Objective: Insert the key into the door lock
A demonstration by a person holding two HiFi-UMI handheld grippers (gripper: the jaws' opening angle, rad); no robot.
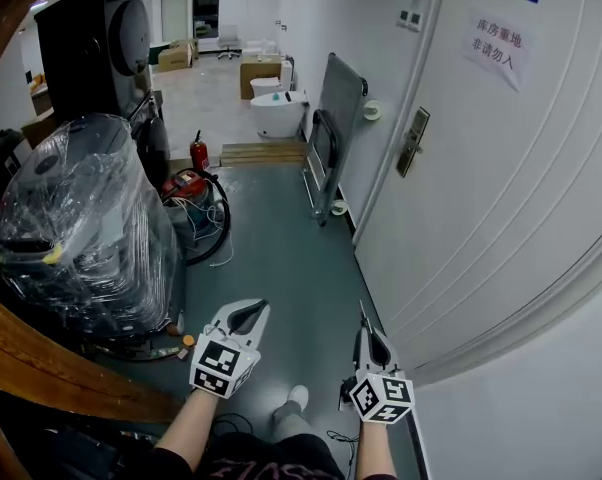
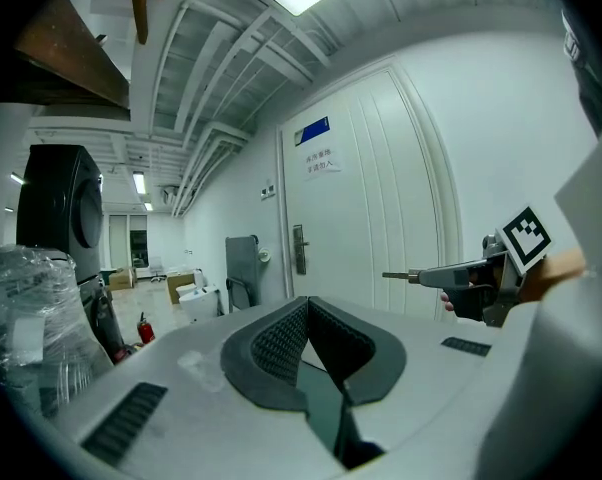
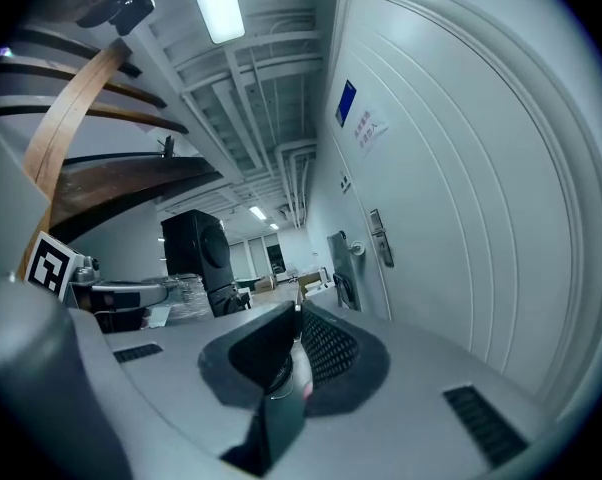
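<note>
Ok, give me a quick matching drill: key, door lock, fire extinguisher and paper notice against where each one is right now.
1 key
2 door lock
3 fire extinguisher
4 paper notice

A on the floor, far end
B high on the door
C between the jaws of the right gripper
D at the door's edge, mid-height

Pairs: 1-C, 2-D, 3-A, 4-B

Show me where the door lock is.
Head view, upper right: the door lock sits at the left edge of the white door, just right of the folded trolley.
</note>
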